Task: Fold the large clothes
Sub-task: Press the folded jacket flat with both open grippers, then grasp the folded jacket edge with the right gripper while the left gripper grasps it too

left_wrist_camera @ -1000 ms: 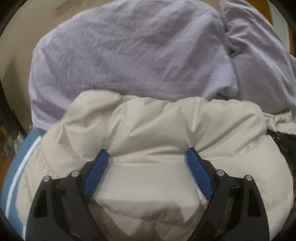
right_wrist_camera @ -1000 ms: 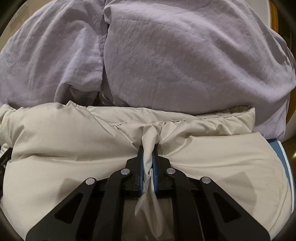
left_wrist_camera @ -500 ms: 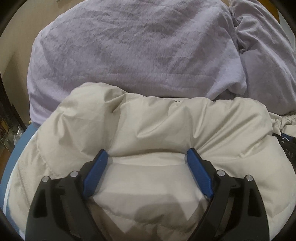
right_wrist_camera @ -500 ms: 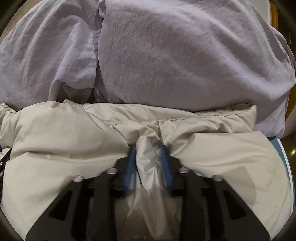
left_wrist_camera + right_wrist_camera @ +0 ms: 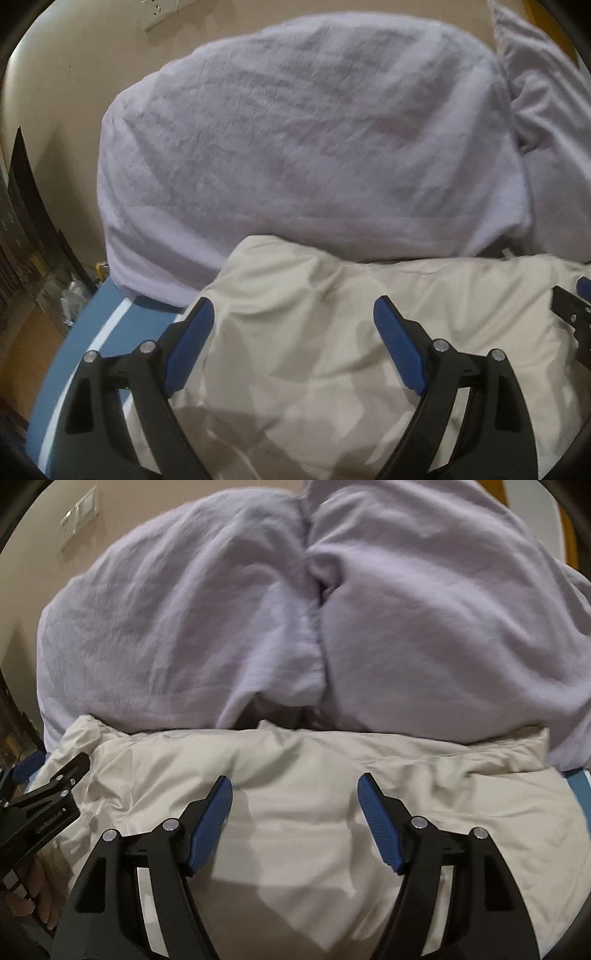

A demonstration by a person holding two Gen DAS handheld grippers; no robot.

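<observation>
- A cream padded garment [image 5: 369, 350] is seen lying on a blue surface with a white stripe [image 5: 107, 332], in a puffed, bunched heap.
- The left gripper [image 5: 291, 314] is held over the near part of the cream garment, with its blue-padded fingers [image 5: 192, 339] spread wide apart; no fabric is pinched between them.
- The right gripper [image 5: 293, 788] is likewise held over the cream garment [image 5: 295, 775], with its blue pads [image 5: 376, 819] set well apart and nothing clamped.
- Whether the finger tips press into the cream garment or stand just above it cannot be told from either view.
- The left gripper's body [image 5: 40, 805] is recorded at the left edge of the right wrist view, beside the cream garment's left end, with part of the holding hand [image 5: 33, 893] below it.
- A lilac bedding mass [image 5: 295, 147] is noted directly behind the cream garment, touching its far edge; in the right wrist view it [image 5: 184, 627] shows as two rounded lobes meeting at a deep crease.
- A beige wall [image 5: 74, 66] with a white socket plate [image 5: 162, 14] is observed beyond the lilac bedding.
- Dark furniture [image 5: 22, 229] is noted to the left of the cream garment; its contents are too blurred to identify.
</observation>
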